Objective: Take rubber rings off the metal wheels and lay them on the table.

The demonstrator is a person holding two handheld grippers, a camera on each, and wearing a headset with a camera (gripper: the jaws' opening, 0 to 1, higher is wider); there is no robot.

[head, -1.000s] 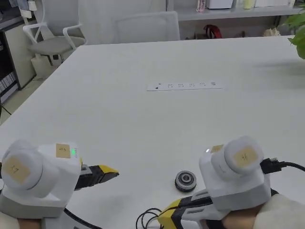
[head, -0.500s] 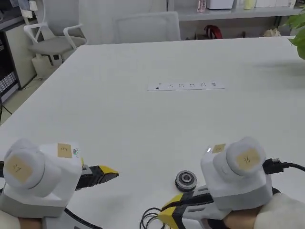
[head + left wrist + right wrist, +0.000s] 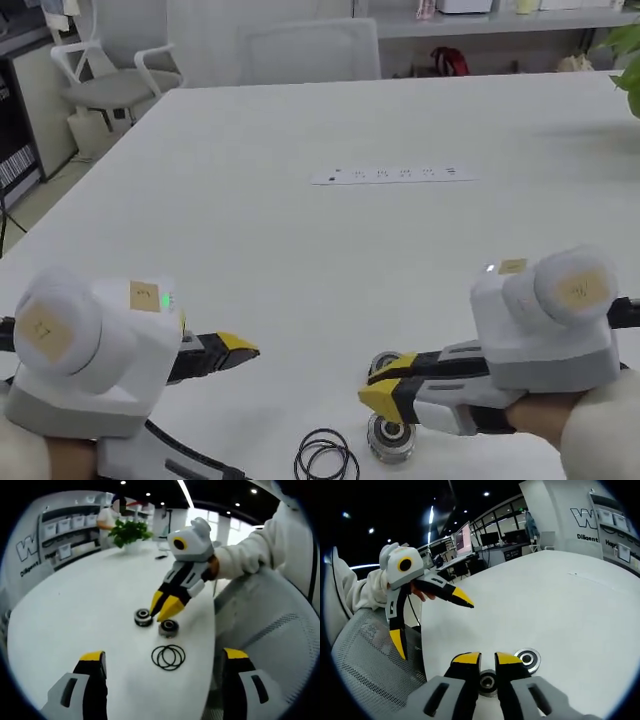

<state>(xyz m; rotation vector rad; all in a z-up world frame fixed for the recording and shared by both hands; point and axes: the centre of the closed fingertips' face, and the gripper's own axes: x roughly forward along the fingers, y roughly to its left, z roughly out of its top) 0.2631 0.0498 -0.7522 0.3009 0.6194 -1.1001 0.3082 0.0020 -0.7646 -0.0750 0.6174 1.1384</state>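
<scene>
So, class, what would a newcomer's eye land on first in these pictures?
The right gripper, yellow tips nearly together, is down at two metal wheels near the table's front edge. Beside them lies a bunch of black rubber rings; the left gripper hangs wide open.

The left gripper point(image 3: 164, 655) was held low on the person's left side and pointed across to the right. Its 2 jaws were spread wide apart. The right gripper point(image 3: 372, 392) was held low on the right side. It pointed to the left and a bit down. Its 2 jaws were almost together, with just a thin gap. A hand point(image 3: 592, 442) in a white sleeve point(image 3: 250, 555) held it from behind.
</scene>
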